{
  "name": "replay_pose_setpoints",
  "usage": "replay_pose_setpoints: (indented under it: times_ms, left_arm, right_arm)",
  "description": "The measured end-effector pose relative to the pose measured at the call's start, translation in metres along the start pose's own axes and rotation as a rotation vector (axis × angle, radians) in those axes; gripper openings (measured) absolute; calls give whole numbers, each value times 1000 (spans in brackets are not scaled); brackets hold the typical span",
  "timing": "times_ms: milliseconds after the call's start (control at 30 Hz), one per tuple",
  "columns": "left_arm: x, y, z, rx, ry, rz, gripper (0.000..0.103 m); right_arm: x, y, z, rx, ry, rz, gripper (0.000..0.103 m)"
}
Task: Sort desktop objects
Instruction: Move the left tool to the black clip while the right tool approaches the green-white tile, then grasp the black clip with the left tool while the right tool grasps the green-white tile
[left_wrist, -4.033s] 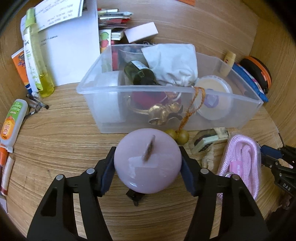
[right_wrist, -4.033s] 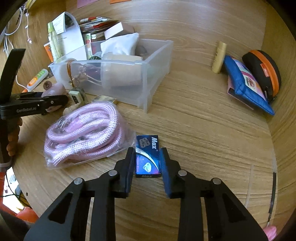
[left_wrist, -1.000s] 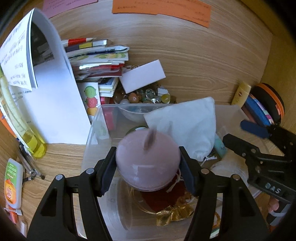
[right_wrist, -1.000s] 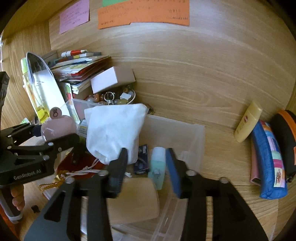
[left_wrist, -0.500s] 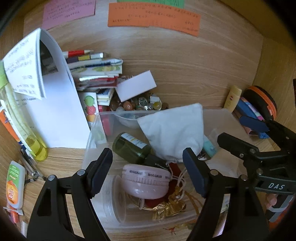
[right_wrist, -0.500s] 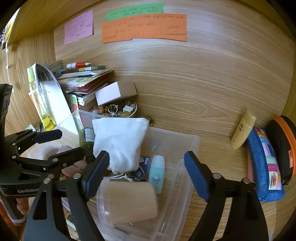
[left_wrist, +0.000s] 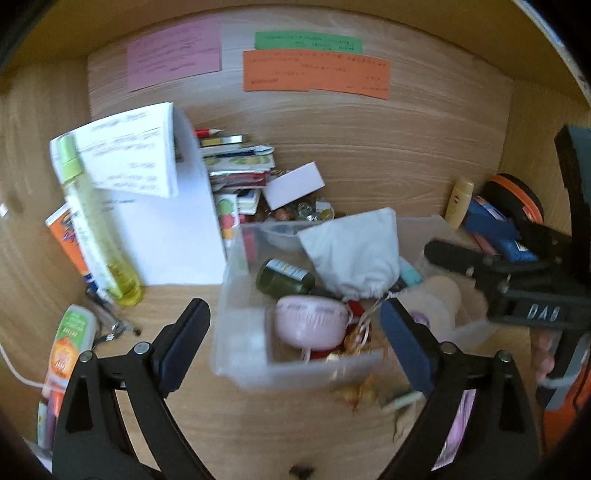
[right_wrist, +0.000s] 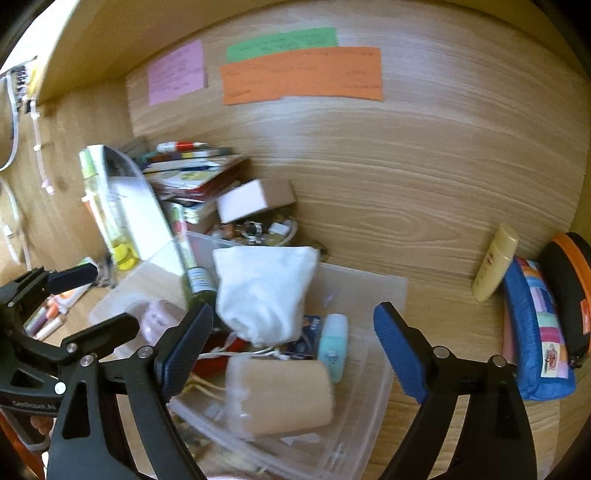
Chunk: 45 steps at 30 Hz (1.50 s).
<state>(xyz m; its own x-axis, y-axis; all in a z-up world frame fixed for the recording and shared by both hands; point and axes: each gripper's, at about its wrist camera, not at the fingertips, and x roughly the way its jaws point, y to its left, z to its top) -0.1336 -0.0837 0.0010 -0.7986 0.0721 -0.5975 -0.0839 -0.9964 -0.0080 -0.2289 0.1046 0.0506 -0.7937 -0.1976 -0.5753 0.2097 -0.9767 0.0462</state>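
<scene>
A clear plastic bin (left_wrist: 236, 365) (right_wrist: 380, 384) stands on the wooden desk. In it lie a pink round case (left_wrist: 312, 326), a green bottle (left_wrist: 284, 282), a white cloth pouch (left_wrist: 354, 254) (right_wrist: 264, 291), a dark blue Max box (right_wrist: 310, 328) and a mint tube (right_wrist: 332, 345). My left gripper (left_wrist: 295, 341) hangs above the bin's front, jaws opening wide, nothing between them. My right gripper (right_wrist: 293, 347) hovers over the bin, jaws still opening, pads touching nothing.
A yellow-green spray bottle (left_wrist: 96, 236), white papers (left_wrist: 147, 206) and stacked books (left_wrist: 236, 162) stand at the back left. A blue pencil case (right_wrist: 539, 328), an orange-rimmed black case (right_wrist: 572, 291) and a cream bottle (right_wrist: 495, 262) lie right. Sticky notes hang on the back wall.
My left gripper let the pink round case drop into the bin, opened wide and pulled back and up. My right gripper released the blue Max box into the bin and opened.
</scene>
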Motion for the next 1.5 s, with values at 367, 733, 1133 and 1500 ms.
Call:
replay_pose_setpoints:
  times_ms: [367, 733, 1133, 1500]
  left_arm:
    - [-41, 23, -44, 43, 36, 29, 98]
    - [-32, 23, -88, 82, 112, -25, 98]
    - [-23, 13, -101, 73, 165, -87, 68]
    - [-12, 11, -103, 63, 212, -112, 37]
  right_arm:
    - [-49, 28, 5, -83, -72, -8, 89]
    - [-78, 63, -36, -132, -74, -4, 89]
    - [-29, 58, -80, -28, 162, 100, 70]
    - [11, 65, -84, -50, 284, 105, 48]
